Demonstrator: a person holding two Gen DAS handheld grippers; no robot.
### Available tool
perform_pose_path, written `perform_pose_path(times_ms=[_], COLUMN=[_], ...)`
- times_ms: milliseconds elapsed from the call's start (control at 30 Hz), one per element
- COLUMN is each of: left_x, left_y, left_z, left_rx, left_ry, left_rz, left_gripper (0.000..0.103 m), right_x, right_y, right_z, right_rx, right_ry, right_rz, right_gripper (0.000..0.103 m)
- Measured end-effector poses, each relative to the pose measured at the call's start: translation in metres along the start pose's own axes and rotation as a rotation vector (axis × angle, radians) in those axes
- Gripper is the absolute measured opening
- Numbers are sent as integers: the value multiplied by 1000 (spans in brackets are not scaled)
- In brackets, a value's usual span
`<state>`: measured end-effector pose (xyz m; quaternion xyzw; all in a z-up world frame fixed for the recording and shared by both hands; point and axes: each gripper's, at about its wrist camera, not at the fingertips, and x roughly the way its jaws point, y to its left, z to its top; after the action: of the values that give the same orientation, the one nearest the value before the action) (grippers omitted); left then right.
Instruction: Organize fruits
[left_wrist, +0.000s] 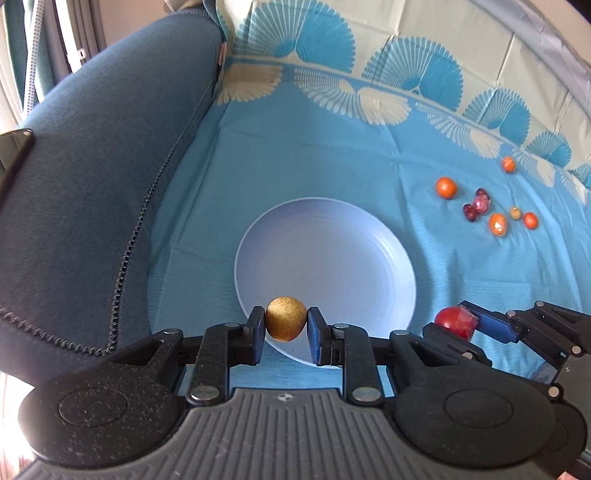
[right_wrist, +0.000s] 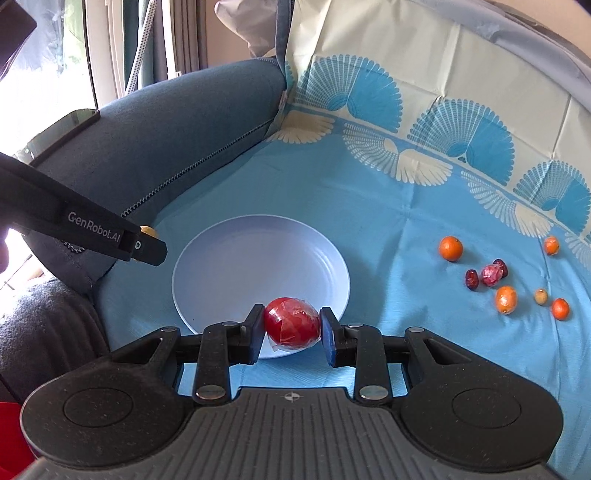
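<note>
Fruit is clamped mid-body: firm speckled yellow fruit (left_wrist: 286, 324) in left tool (left_wrist: 286, 326), slippery film-wrapped red fruit (right_wrist: 292, 328) in right tool (right_wrist: 292, 330).

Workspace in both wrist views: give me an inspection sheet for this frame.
Surface: blue patterned cloth over a sofa seat.
Job's things: empty pale plate; loose oranges and dark red fruits at right.
Clutter: a pink wrapped item among the fruits.
Grippers: left claw shut on yellow fruit; right claw shut on red fruit, both at the plate's near rim.
Cables: nothing seen.
Surroundings: blue sofa arm, window.
</note>
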<state>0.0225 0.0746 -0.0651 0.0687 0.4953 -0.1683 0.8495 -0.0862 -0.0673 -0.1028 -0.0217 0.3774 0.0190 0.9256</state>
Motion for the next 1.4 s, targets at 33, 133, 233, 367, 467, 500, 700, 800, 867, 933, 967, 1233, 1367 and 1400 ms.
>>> perform_pose_path(times_ms=[33, 133, 233, 367, 467, 500, 700, 800, 867, 933, 967, 1233, 1367, 1400], left_x=[8, 34, 58, 77, 65, 56, 3, -22, -37, -52, -58, -108, -123, -126], left_y=[0, 0, -1, -3, -2, -1, 1, 1, 0, 0, -1, -20, -27, -28], left_z=[2, 10, 16, 24, 31, 31, 9, -21, -40, -56, -61, -82, -89, -91], left_rx=[5, 18, 36, 64, 60, 47, 57, 56, 51, 32, 29, 77, 81, 84], left_ry=[12, 43, 67, 71, 18, -20, -50, -25, -16, -24, -31, -147, -184, -188], left_rz=[6, 20, 39, 55, 71, 86, 95, 114, 120, 125, 122, 158, 160, 164], left_gripper=[26, 26, 26, 31, 103, 102, 103, 103, 103, 103, 103, 103, 103, 103], right_x=[8, 32, 55, 78, 79, 74, 14, -17, -37, -54, -61, -108, -126, -128], right_y=[0, 2, 6, 6, 2, -1, -10, -4, 3, 13, 17, 24, 25, 25], right_z=[0, 1, 2, 4, 12, 16, 10, -10, -25, -35, -38, -43, -48, -49], right_rx=[-1, -19, -53, -107, -109, -96, -7, 56, 86, 101, 93, 58, 54, 58], right_ry=[12, 47, 74, 104, 81, 61, 42, 90, 102, 89, 79, -49, -93, -97], right_rz=[3, 11, 14, 2, -37, -48, -48, 0, 13, 6, 4, -43, -57, -61], right_gripper=[33, 33, 33, 35, 67, 74, 100, 101, 102, 102, 102, 102, 102, 102])
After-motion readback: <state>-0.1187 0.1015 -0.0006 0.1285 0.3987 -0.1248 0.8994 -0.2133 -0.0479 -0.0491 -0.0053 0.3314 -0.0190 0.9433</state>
